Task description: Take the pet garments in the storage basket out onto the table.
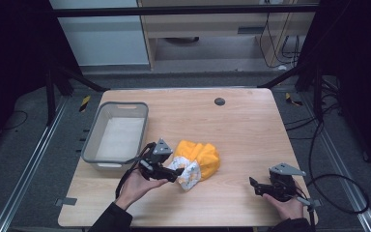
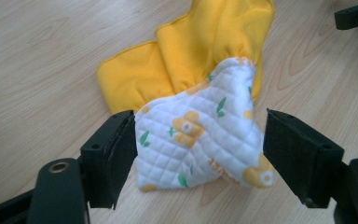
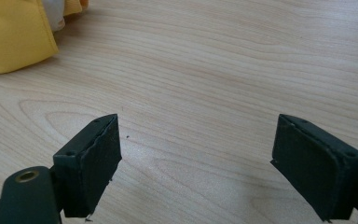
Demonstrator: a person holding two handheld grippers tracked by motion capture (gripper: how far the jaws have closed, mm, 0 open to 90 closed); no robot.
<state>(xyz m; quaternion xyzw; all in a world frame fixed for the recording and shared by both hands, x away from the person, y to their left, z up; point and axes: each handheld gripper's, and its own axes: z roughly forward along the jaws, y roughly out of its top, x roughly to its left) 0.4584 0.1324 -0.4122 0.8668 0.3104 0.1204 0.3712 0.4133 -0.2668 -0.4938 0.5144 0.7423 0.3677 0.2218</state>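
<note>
Pale wooden table (image 1: 241,125): we list a crumpled yellow garment with white quilted floral panel (image 1: 196,162) near centre, grey plastic basin (image 1: 92,140) far left. Left gripper (image 2: 198,151) straddles the panel, jaws wide, apparently readying a grasp. Right gripper (image 3: 198,163) waits, wide, over bare wood.

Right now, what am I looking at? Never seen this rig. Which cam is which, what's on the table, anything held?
No robot: a person holds a two-jaw gripper in each hand. The high view looks down on the wooden table; the other two cameras ride on the grippers. On the table lie a grey bin and a yellow cloth item with a white quilted flower-print part. The left gripper has its open jaws either side of that quilted part, not clamped. The right gripper is open over bare wood, holding nothing.
</note>
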